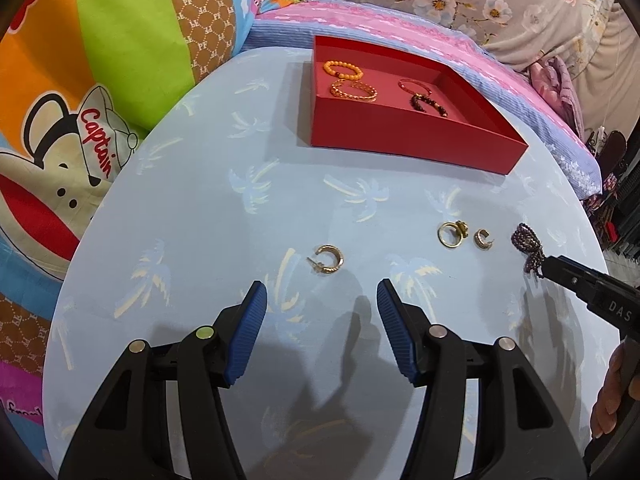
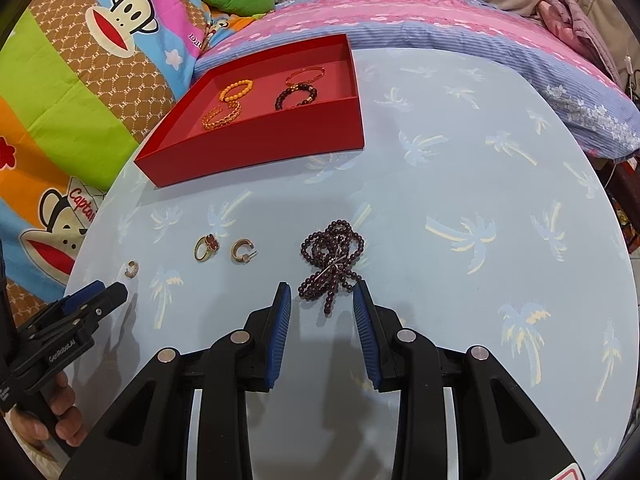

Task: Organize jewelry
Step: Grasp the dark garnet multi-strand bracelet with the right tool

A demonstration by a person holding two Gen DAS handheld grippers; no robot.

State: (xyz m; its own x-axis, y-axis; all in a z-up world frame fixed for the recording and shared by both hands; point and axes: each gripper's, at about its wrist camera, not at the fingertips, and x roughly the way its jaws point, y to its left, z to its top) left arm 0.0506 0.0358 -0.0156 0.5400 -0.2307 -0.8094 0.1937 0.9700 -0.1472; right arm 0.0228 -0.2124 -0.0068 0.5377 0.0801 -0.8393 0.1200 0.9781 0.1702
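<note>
A red tray (image 1: 400, 136) (image 2: 256, 148) holds several bracelets: orange beads (image 1: 342, 69), gold chain (image 1: 354, 92), thin red bangle (image 1: 414, 85), dark beads (image 1: 428, 105). On the round table lie a gold hoop earring (image 1: 329, 266) (image 2: 131, 269), a gold ring with a red stone (image 1: 452, 234) (image 2: 207, 247), a second hoop earring (image 1: 482, 239) (image 2: 242, 251) and a dark purple bead necklace (image 2: 330, 262) (image 1: 528, 246). My left gripper (image 1: 322, 300) is open just short of the first earring. My right gripper (image 2: 322, 298) is open, its tips either side of the necklace's near end.
The table (image 2: 460, 184) wears a light blue palm-print cloth. Colourful monkey-print bedding (image 1: 100, 80) lies to the left and a pink and blue pillow (image 2: 440, 20) behind the tray. The table's edge curves close on the right.
</note>
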